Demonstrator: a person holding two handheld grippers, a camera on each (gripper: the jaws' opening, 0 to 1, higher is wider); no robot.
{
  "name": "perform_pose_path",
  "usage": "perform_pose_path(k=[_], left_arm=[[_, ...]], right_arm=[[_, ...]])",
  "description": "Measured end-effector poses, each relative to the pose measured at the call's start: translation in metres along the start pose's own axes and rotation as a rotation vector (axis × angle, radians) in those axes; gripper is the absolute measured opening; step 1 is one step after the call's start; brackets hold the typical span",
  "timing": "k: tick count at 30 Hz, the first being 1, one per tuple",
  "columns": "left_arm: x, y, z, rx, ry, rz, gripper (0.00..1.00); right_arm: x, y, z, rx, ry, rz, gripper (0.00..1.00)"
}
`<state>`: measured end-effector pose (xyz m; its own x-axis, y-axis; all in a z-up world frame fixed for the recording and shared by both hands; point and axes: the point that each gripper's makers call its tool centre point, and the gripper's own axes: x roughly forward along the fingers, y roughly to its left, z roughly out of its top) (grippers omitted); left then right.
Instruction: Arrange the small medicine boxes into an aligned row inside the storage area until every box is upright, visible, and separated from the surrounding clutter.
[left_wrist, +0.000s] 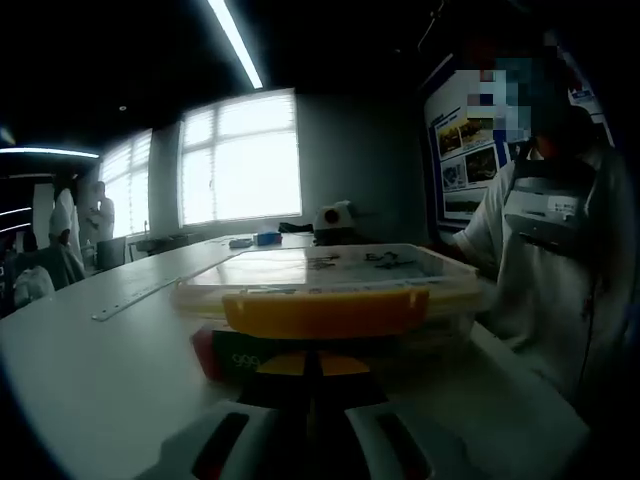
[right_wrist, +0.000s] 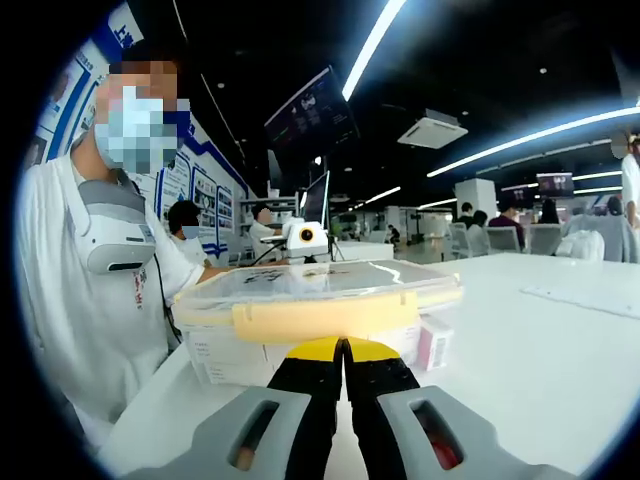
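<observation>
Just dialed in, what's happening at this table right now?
A clear plastic container with yellow latches sits lidded on the white table. The left gripper and right gripper face its opposite ends, jaws together, each near a yellow latch. Small boxes show through the wall, and a pink-and-white box stands beside the container. A person in white stands alongside.
</observation>
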<state>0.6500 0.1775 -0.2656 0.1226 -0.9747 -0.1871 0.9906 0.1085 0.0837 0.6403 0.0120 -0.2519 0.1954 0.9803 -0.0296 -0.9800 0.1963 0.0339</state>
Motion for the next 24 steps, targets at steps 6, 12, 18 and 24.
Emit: perform_pose_path(k=[6,12,18,24], left_arm=[[-0.018,0.002,0.016,-0.119,-0.057,0.053,0.0],[-0.018,-0.031,0.023,-0.093,-0.001,0.017,0.21],[-0.026,-0.05,0.034,-0.139,-0.05,0.029,0.29],[-0.029,-0.062,0.032,-0.119,-0.033,0.141,0.55]], right_arm=[[-0.019,-0.021,0.007,0.054,-0.01,-0.124,0.04],[-0.029,-0.031,0.023,0.118,-0.025,-0.152,0.27],[-0.018,-0.039,0.032,0.219,-0.022,-0.122,0.53],[0.006,-0.045,0.032,0.228,0.036,-0.123,0.81]])
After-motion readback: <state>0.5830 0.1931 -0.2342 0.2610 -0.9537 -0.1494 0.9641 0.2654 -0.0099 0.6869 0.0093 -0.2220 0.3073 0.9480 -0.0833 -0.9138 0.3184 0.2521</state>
